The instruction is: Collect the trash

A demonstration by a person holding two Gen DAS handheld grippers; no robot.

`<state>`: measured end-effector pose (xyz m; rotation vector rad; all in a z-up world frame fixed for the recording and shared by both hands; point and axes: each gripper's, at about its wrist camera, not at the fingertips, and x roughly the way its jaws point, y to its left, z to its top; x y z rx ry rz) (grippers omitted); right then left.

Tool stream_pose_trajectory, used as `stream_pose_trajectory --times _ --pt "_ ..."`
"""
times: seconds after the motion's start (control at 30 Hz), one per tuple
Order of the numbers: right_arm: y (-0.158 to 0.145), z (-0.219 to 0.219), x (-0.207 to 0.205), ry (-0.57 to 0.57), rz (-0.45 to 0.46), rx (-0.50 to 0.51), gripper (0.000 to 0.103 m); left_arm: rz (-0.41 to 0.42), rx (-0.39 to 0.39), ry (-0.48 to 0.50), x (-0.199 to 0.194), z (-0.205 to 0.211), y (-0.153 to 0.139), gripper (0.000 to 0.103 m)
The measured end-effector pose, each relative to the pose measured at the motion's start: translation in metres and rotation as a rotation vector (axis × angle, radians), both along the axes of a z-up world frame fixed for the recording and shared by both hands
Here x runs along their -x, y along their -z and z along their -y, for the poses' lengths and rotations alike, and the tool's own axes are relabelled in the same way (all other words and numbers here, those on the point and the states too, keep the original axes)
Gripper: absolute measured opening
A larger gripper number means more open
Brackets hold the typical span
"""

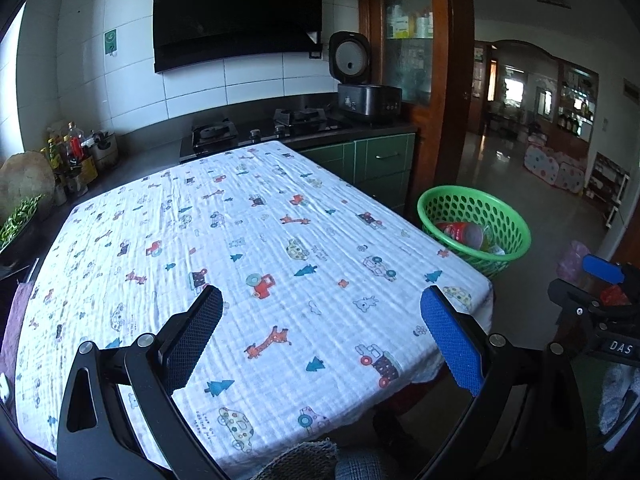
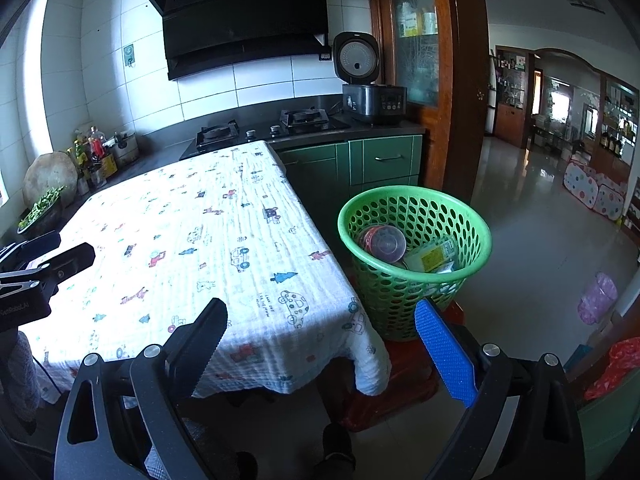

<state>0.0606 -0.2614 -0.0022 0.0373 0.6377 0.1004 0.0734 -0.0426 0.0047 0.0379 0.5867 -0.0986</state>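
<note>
A green perforated basket [image 2: 416,280] stands on a red stool beside the table's right edge. It holds a red cup [image 2: 382,245], a yellow-green packet [image 2: 434,257] and other scraps. It also shows in the left wrist view [image 1: 476,210]. The table [image 1: 256,240] wears a white cloth with cartoon cars and giraffes, with nothing lying on it. My left gripper [image 1: 320,300] is open and empty above the table's near end. My right gripper [image 2: 320,312] is open and empty, near the table's front right corner, short of the basket. The right gripper also shows in the left wrist view [image 1: 600,280].
A dark counter with a gas hob [image 2: 272,130] and rice cooker [image 2: 372,96] runs behind the table. Bottles [image 2: 94,152] and a bowl of greens [image 2: 40,208] sit at the left. A wooden cabinet [image 2: 424,60] and doorway are at the right.
</note>
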Motion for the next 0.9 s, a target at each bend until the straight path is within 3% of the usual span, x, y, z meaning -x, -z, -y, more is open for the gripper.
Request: stream_pose_trajectory --times 0.9 --pt "-0.003 -0.009 0.005 -0.025 0.014 -0.007 0.092 0.031 -0.039 -0.022 0.013 -0.001 -0.002 0.098"
